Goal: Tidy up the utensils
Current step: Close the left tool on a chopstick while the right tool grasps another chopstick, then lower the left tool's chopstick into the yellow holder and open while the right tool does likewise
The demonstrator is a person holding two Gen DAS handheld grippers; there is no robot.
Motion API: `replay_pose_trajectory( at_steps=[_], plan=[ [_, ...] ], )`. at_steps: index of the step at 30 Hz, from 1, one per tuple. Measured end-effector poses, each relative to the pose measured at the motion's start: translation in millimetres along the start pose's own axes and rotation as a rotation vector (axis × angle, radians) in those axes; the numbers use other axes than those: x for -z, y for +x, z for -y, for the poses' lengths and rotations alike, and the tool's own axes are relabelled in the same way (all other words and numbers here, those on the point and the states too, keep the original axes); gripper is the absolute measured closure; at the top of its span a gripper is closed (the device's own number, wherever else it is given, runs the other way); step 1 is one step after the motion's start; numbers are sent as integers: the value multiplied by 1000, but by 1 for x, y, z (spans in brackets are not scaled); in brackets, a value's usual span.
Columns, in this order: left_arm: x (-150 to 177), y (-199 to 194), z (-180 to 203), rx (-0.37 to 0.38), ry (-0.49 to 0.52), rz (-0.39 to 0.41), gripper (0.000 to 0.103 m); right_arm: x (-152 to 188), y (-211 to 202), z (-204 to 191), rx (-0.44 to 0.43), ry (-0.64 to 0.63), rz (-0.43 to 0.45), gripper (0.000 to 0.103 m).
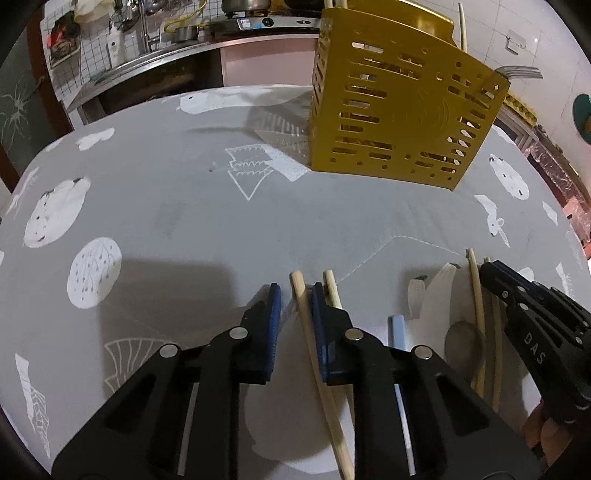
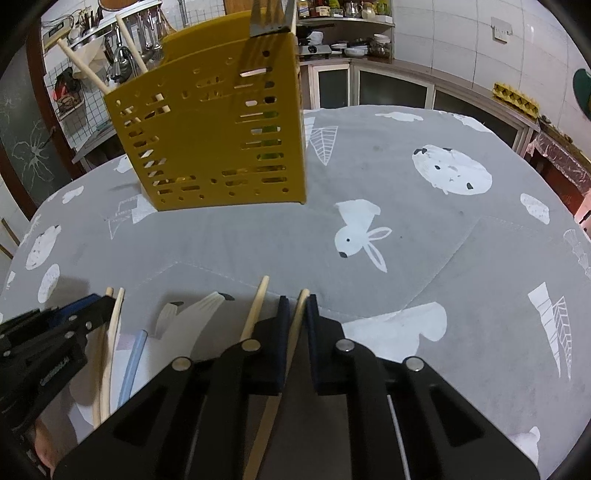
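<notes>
A yellow perforated utensil holder [image 1: 399, 110] stands at the far side of the table and also shows in the right wrist view [image 2: 218, 136], with chopsticks and a metal fork standing in it. My left gripper [image 1: 295, 295] is open with a wooden chopstick [image 1: 314, 350] lying between its fingers; a second chopstick [image 1: 332, 291] lies just right of the right finger. My right gripper [image 2: 297, 299] is nearly closed around a chopstick [image 2: 295, 332], with another chopstick [image 2: 255, 314] lying just left of it. A light blue handle [image 2: 133, 365] and a metal spoon [image 1: 463, 343] lie between the grippers.
The table wears a grey cloth [image 2: 406, 240] with white animal prints. A kitchen counter with a sink [image 1: 147, 62] lies behind it, and shelves with jars [image 2: 343, 22] at the back right.
</notes>
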State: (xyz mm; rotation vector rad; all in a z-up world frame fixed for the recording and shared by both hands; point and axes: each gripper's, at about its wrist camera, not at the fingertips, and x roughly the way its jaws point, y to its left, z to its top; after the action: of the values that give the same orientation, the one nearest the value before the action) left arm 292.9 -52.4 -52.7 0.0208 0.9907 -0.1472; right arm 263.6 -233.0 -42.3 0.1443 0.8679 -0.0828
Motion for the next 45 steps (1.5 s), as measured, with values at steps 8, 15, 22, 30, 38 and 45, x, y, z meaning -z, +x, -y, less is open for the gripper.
replay_pose_trajectory(
  at_steps=[8,15,22,30,38,45],
  plan=[
    [2,-6,-2,32,-16,33,96,-1,-6,12,-26,38,24,97],
    [4,-39,-4,48,-19,148,96,-4,-19,19,-45,61,65,97],
    [12,-90,-7,31,-12,295,96,-10,-58,24,-74,64,176,97],
    [24,-142,-5,36,1,433,97,-9,-102,28,-119,56,279,97],
    [39,-169,0,29,52,557,98,0,-153,22,-106,-39,454,97],
    [39,-178,-11,65,19,606,98,5,-179,22,-96,-64,577,97]
  ],
)
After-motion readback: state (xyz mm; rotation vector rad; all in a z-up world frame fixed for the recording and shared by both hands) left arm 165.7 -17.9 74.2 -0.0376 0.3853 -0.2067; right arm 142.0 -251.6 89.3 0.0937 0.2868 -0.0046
